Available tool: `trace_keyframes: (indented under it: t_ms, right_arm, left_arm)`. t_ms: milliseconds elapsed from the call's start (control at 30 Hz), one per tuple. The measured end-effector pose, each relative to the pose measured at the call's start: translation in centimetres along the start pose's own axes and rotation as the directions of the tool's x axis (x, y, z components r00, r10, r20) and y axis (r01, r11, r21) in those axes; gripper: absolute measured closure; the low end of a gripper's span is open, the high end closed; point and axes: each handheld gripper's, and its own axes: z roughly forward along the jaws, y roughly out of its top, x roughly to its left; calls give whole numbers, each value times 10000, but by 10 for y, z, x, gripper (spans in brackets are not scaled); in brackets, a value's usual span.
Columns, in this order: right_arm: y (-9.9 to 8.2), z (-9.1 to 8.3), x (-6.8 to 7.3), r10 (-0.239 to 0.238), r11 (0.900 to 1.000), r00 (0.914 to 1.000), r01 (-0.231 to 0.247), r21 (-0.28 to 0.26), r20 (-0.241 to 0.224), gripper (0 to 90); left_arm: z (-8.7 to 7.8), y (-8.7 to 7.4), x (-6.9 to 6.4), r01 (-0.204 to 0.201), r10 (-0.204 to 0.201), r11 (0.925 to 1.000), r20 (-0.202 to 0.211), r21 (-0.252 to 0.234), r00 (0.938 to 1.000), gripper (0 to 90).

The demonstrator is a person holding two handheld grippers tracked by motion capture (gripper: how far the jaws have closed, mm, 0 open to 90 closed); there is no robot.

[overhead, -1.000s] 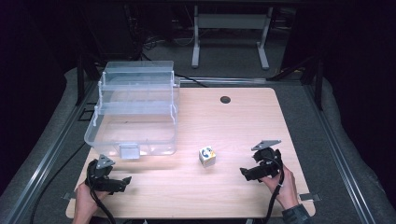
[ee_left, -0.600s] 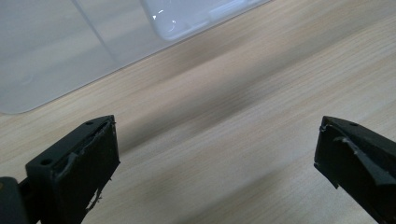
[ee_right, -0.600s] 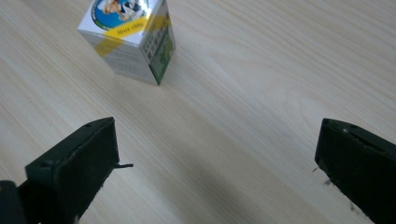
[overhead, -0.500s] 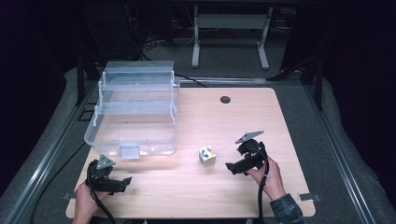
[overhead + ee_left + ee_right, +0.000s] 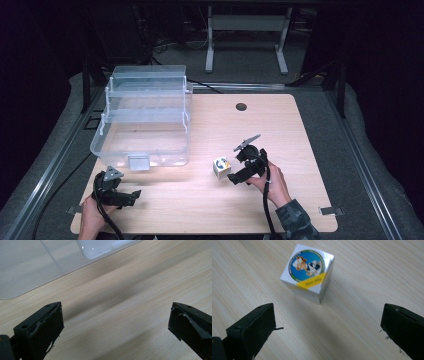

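A small white cube box [image 5: 221,166] with a blue round picture and a yellow band [image 5: 307,273] stands on the wooden table [image 5: 300,150], right of centre. My right gripper [image 5: 234,178] is open just right of the box and points at it; in the right gripper view its jaws stand wide apart a little short of the box, with nothing between them [image 5: 328,333]. My left gripper [image 5: 131,196] rests low at the front left of the table, open and empty [image 5: 116,333], aimed at bare wood below the clear bin's [image 5: 30,262] rim.
A large clear plastic bin [image 5: 145,120] with stepped tiers occupies the table's left rear. A dark round hole [image 5: 241,106] lies near the back edge. Grey padding and metal rails [image 5: 360,150] border the table. Cables trail from both grippers.
My right gripper has moved left and forward from the table's right side until it is close beside the box. The left gripper has stayed where it was.
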Motion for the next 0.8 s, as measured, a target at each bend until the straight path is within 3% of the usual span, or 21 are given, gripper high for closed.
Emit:
trace_keyframes:
  t_ms: [133,400,567,800]
  right_arm:
    - [17,3,5,-142,9999,9999,142,-8,-51,0]
    - [47,18,9,-209,9980,9996,219,591,-183,0]
    - [57,33,12,-318,9936,9994,332,1076,-145,22]
    - [61,45,8,-143,9878,9998,158,1552,-103,139]
  left_arm:
    - [0,0,0,-29,29,10000,10,-2,10000,0]
    - [1,0,-1,-129,129,9999,-26,94,9999,0]
    - [1,0,-1,-172,172,9998,-21,131,9998,0]
    - [2,0,-1,-141,141,9998,40,158,9999,0]
